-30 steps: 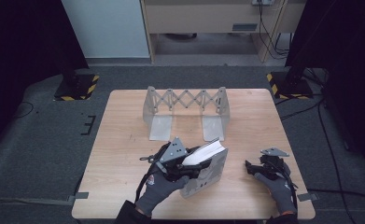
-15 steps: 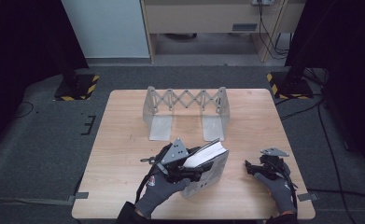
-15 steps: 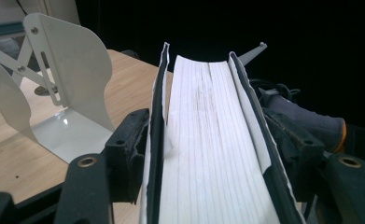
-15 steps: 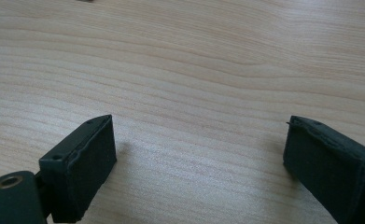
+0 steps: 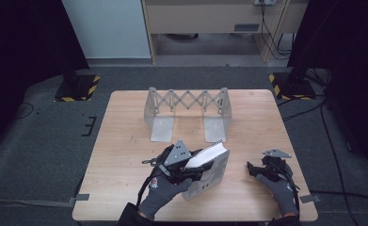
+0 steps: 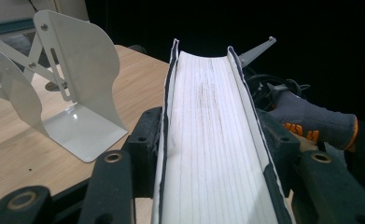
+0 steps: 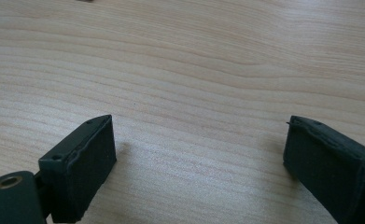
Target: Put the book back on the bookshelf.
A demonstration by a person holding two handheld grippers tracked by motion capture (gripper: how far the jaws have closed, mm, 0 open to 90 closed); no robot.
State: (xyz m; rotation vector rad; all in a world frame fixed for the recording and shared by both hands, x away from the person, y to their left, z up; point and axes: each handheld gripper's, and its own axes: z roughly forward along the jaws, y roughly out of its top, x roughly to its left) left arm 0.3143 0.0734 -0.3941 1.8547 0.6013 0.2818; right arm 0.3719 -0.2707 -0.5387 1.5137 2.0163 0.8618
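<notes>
dark carpeted floor (image 5: 45,141) around a light wooden table (image 5: 125,141); black stands with yellow-black striped bases (image 5: 76,87) off the far corners, pale cabinet (image 5: 205,19) beyond.

metal expanding book rack (image 5: 186,110) stands upright at the table's far centre, two flat foot plates pointing toward the person, scissor lattice between the end panels. in the left gripper view one white end panel (image 6: 73,79) rises to the left of the book.

left gripper (image 5: 184,165), near centre-front of the table, jaws closed on a book (image 5: 209,162): page edges up, grey covers pressed on both sides (image 6: 213,135). book sits tilted, near the rack's feet but apart from them.

right gripper (image 5: 266,167) rests low at the table's right front, in a gloved hand (image 5: 280,188). its jaws stand wide apart with bare wood between them (image 7: 199,140), holding nothing.
</notes>
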